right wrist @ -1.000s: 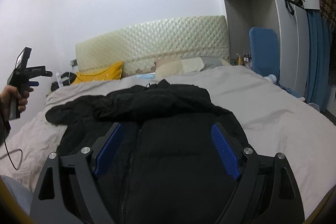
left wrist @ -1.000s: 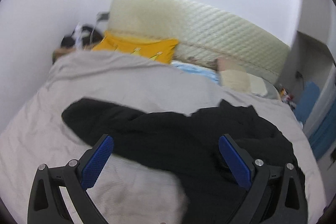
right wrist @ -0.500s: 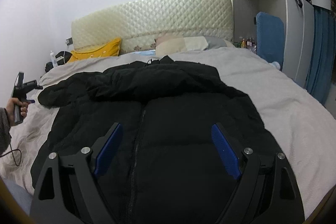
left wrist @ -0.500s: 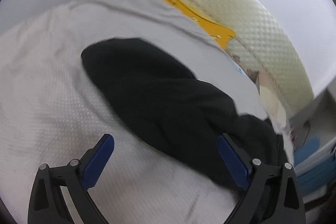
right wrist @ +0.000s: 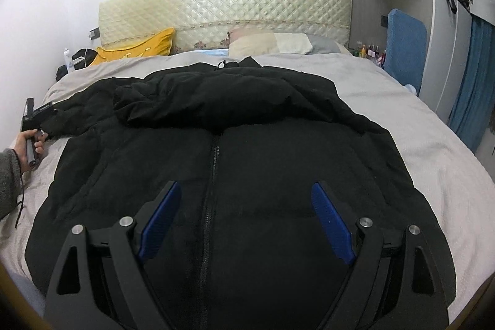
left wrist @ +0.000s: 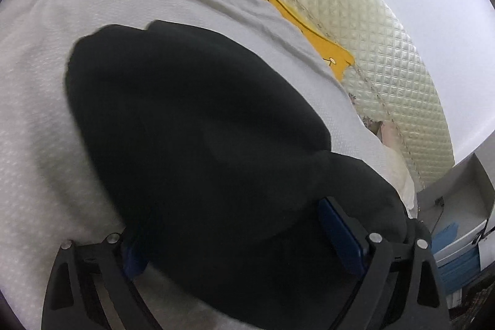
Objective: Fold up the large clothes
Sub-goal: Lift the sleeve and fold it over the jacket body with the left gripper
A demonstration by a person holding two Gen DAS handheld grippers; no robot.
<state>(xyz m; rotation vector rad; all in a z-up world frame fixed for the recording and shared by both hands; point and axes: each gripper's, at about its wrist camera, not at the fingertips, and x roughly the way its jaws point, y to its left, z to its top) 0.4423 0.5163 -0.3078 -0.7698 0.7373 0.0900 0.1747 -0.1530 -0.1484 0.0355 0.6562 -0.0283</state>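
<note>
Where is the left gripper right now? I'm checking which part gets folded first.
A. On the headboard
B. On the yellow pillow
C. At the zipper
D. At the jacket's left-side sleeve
D. In the right wrist view the left gripper sits at the end of the black jacket's sleeve, and in its own view its open fingers straddle that black fabric.
</note>
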